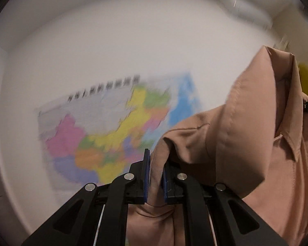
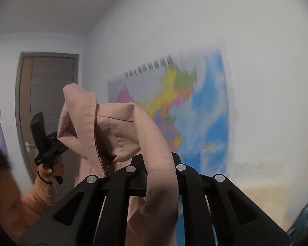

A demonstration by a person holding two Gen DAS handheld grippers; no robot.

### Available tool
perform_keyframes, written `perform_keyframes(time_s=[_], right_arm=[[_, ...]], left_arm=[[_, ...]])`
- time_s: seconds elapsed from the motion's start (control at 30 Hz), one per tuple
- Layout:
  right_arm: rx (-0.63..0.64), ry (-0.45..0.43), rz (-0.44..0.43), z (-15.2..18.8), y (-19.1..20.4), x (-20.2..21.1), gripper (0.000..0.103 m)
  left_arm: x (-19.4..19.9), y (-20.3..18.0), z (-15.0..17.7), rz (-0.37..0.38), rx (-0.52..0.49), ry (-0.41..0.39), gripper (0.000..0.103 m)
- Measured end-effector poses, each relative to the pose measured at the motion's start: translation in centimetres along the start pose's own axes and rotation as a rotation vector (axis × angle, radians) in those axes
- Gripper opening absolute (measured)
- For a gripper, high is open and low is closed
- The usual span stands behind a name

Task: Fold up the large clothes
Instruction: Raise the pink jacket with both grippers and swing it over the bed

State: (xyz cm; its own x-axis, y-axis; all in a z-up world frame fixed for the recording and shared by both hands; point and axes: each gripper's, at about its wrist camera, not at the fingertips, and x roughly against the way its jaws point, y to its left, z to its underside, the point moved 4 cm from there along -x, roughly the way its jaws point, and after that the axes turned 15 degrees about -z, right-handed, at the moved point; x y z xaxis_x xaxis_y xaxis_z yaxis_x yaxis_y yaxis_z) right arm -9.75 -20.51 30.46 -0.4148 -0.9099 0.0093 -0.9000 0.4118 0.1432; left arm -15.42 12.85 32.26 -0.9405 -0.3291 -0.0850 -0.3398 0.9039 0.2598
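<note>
A pink shirt [image 1: 246, 135] is held up in the air in front of a white wall [image 1: 113, 41]. The left tool [image 1: 155, 176] is clamped narrowly on a fold of the fabric, which rises to its right and hangs below it. The right tool [image 2: 161, 176] is likewise closed on a rolled edge of the same garment [image 2: 113, 123], draped over and beneath its fingers. A blurred coloured map [image 2: 174, 102] is seen on the wall beyond both tools. A brown door [image 2: 49, 94] stands left of the right tool.
</note>
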Motion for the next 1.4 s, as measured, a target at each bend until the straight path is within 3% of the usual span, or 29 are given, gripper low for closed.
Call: perform_keyframes(time_s=[0.13, 0.23, 0.3, 0.33, 0.4, 0.5, 0.6, 0.8, 0.87, 0.9, 0.93, 1.0, 1.1, 1.13, 1.17, 1.27, 1.33, 1.4], right_arm=[[-0.177, 0.131, 0.005, 5.0, -8.3, -9.4, 0.009], [-0.235, 0.268, 0.085, 10.9, -14.6, -16.1, 0.009], [-0.366, 0.375, 0.067, 16.5, -18.9, -20.7, 0.009], [-0.379, 0.433, 0.101, 18.8, -20.3, -22.4, 0.009], [-0.413, 0.541, 0.178, 23.6, -23.5, -26.1, 0.009], [-0.503, 0.594, 0.215, 28.2, -27.5, -29.0, 0.009], [-0.544, 0.594, 0.219, 29.1, -29.4, -29.7, 0.008], [-0.516, 0.548, 0.233, 26.3, -30.8, -29.9, 0.008], [-0.489, 0.560, 0.261, 27.2, -31.9, -30.9, 0.008], [-0.504, 0.591, 0.255, 28.1, -32.1, -31.5, 0.009], [-0.508, 0.618, 0.244, 28.8, -32.2, -31.9, 0.008], [-0.492, 0.640, 0.258, 29.2, -31.9, -32.1, 0.010], [-0.463, 0.636, 0.238, 28.4, -30.7, -31.9, 0.023], [-0.446, 0.638, 0.233, 28.1, -30.1, -31.6, 0.032], [-0.431, 0.640, 0.230, 27.9, -29.7, -31.2, 0.049], [-0.363, 0.593, 0.249, 26.3, -28.1, -27.9, 0.085], [-0.298, 0.580, 0.281, 25.8, -27.1, -24.9, 0.086], [-0.295, 0.606, 0.279, 26.6, -26.4, -23.4, 0.086]], left_arm=[[-9.5, -1.2, 7.1, -0.024, -0.050, 0.256, 0.009], [-17.5, -3.1, 16.0, -0.034, -0.072, 0.481, 0.009], [-21.2, -4.8, 22.7, -0.010, -0.086, 0.631, 0.009], [-23.2, -5.8, 26.1, -0.010, -0.098, 0.706, 0.009], [-26.1, -7.3, 31.5, -0.015, -0.131, 0.792, 0.009], [-29.2, -8.3, 36.1, 0.003, -0.115, 0.890, 0.009], [-30.5, -8.0, 37.1, 0.017, -0.089, 0.914, 0.009], [-33.3, -7.5, 36.6, 0.072, -0.020, 0.926, 0.010], [-34.7, -7.6, 38.2, 0.089, -0.014, 0.983, 0.019], [-35.2, -7.5, 39.4, 0.071, -0.015, 1.017, 0.030], [-35.8, -7.5, 40.4, 0.060, -0.017, 1.049, 0.049], [-36.2, -6.8, 42.2, 0.044, 0.000, 1.094, 0.055], [-35.3, -5.1, 41.9, 0.109, 0.105, 1.073, 0.067], [-34.9, -4.5, 41.3, 0.116, 0.122, 1.052, 0.069], [-34.3, -4.3, 40.7, 0.127, 0.124, 1.029, 0.070], [-32.5, -5.0, 38.2, 0.164, 0.055, 0.936, 0.077], [-32.0, -6.7, 37.3, 0.201, -0.002, 0.892, 0.078], [-32.4, -8.8, 37.3, 0.184, -0.088, 0.869, 0.082]])
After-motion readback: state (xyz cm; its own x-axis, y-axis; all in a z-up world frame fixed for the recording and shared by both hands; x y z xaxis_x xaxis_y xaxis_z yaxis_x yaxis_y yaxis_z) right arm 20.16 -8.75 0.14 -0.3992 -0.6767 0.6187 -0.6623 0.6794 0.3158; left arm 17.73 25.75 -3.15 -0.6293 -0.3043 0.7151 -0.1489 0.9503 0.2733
